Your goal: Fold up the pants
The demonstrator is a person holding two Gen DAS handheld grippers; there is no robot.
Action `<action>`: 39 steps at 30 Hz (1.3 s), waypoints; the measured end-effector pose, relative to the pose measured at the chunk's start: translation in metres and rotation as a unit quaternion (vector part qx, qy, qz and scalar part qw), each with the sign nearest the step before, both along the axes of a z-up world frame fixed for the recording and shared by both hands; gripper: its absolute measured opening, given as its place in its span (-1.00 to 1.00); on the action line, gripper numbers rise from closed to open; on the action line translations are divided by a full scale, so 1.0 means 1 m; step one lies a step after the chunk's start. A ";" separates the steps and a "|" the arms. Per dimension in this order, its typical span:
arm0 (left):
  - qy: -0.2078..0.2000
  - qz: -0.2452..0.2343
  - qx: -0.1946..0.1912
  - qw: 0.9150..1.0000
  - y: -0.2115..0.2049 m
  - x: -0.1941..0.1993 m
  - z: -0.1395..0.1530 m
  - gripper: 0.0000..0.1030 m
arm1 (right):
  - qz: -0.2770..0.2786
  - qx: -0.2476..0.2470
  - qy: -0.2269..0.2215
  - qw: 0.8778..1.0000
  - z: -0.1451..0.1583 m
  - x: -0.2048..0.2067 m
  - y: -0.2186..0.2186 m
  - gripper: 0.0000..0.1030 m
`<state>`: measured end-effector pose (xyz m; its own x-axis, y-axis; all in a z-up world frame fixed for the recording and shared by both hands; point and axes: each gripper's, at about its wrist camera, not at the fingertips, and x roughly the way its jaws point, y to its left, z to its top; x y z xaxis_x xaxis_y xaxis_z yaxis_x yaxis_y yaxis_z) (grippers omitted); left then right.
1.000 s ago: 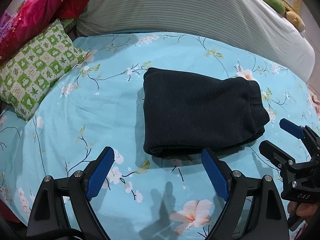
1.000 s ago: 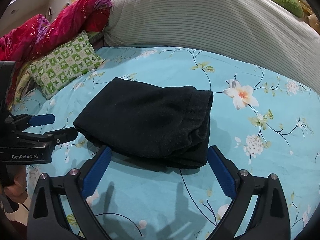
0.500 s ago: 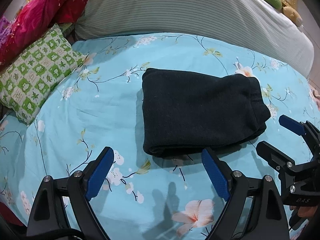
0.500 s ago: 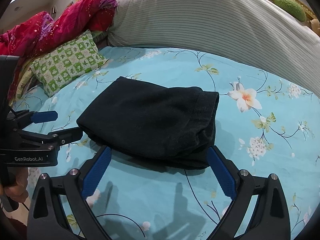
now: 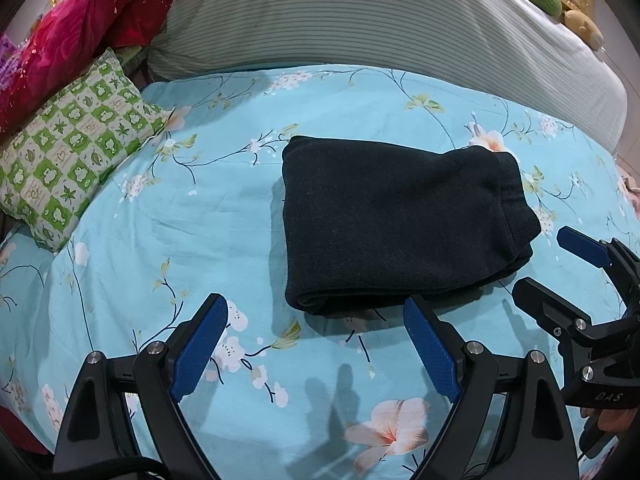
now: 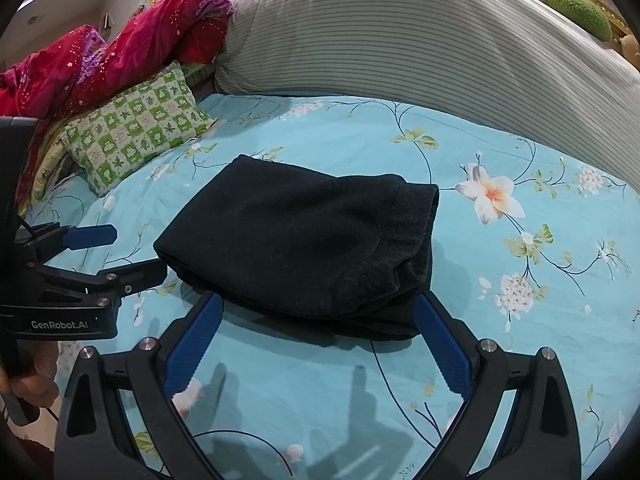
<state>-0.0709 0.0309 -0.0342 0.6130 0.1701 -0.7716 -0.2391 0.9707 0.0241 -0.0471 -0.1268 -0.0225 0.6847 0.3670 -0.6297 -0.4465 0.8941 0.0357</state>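
Hovering with fingers spread apart and gripping nothing: left gripper [image 5: 316, 338] and right gripper [image 6: 318, 334]. Lying folded just beyond both sets of fingers, on the floral bed sheet [image 5: 168, 240]: black pants [image 5: 396, 224], untouched.

Black pants [image 5: 396, 224], turquoise floral sheet [image 5: 192, 220]

The pants [image 5: 396, 224] are dark, matt, fuzzy knit cloth. Under them the bedsheet [image 5: 168, 216] is smooth printed cotton-like fabric. At 10 o'clock lies a checked cloth pillow [image 5: 72, 148]; at 12 o'clock, a ribbed striped bolster [image 5: 360, 16]. The left gripper [image 5: 316, 320] has matt black plastic arms, textured blue pads [image 5: 430, 350] and shiny metal screws [image 5: 475, 346].
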 end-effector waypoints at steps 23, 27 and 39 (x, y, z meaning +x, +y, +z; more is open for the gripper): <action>0.009 -0.004 -0.001 1.000 0.002 0.005 -0.003 0.75 | -0.004 0.002 0.006 1.000 0.000 0.003 -0.003 0.88; 0.010 -0.004 -0.001 1.000 0.002 0.005 -0.003 0.76 | -0.006 0.004 0.009 1.000 -0.001 0.003 -0.004 0.88; 0.012 -0.005 -0.001 1.000 0.002 0.006 -0.004 0.76 | -0.005 0.005 0.010 1.000 -0.002 0.004 -0.005 0.88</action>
